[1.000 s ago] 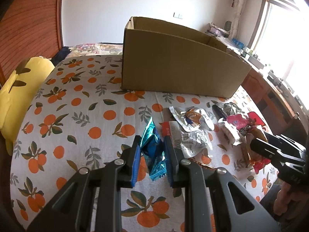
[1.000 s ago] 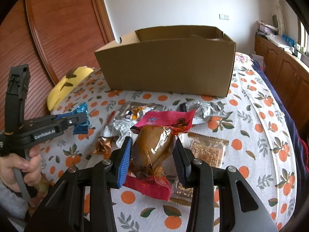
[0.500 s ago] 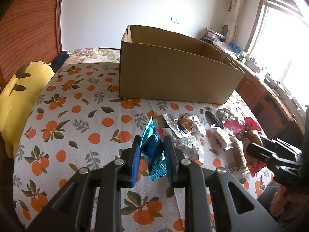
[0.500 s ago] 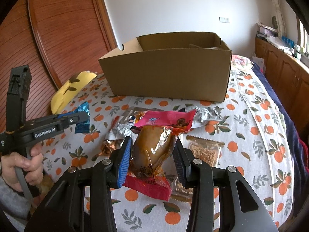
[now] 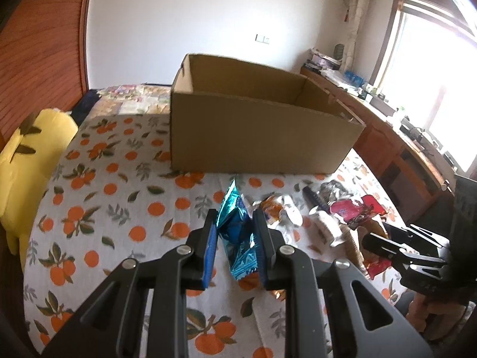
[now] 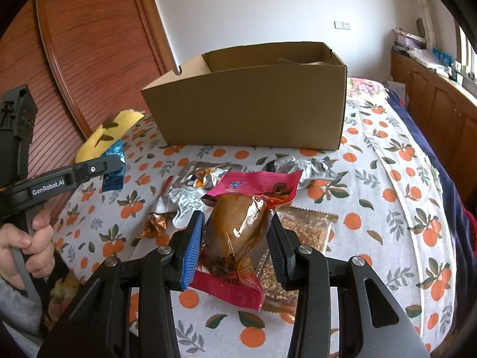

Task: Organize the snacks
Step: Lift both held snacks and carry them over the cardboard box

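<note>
The only lettering that reads cleanly is "GenRobot.AI", printed white on the side of the left gripper [image 6: 111,168] at the left edge of the right wrist view; the red-and-clear pouch [image 6: 238,235] carries a small blue logo on its red top flap and dark characters low on the clear film, too small and creased to read. The right gripper [image 6: 235,247], in the lower centre of its own view, has its jaws drawn in against both sides of that pouch, whose brown contents show through the film and whose red bottom edge hangs below the blue pads. The left gripper [image 5: 234,244], in the lower centre of the left wrist view, pinches a shiny blue foil packet [image 5: 237,238] standing on end between its fingers, its pointed tip rising above them. Behind both, in the upper middle of each frame, stands an open cardboard box [image 5: 256,137] on the orange-print bedspread [image 5: 98,197]; its floor is hidden by the near wall. Between box and grippers lie loose snacks: a silver wrapper [image 6: 304,165], a clear bag of brown crumbs [image 6: 304,229] partly covered by the pouch, and a small copper foil piece [image 6: 156,223]. In the left wrist view this pile at right is blurred. A yellow pillow [image 5: 32,161] is cut off by the left edge.
</note>
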Demonstrator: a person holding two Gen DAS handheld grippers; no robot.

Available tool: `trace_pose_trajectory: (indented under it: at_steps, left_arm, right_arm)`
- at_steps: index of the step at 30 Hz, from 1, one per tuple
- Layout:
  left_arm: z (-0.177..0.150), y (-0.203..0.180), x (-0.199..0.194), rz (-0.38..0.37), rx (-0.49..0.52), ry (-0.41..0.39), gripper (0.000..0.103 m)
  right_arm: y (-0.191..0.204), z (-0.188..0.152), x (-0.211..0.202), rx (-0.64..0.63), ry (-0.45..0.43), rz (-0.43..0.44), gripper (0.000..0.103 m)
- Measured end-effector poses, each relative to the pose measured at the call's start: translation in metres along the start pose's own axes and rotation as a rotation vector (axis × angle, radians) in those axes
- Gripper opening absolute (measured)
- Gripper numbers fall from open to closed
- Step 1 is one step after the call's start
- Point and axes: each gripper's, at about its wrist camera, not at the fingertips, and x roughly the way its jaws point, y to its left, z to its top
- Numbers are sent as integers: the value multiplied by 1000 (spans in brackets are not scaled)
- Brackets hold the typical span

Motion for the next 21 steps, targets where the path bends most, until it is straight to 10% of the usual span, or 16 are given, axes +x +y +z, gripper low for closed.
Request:
trace_pose_trajectory:
  at_steps: [21]
  left_arm:
    - [120,-12,24,-20,80,-137,21]
  right_arm:
    - [-1,106,-16,-141,-140,-8,41]
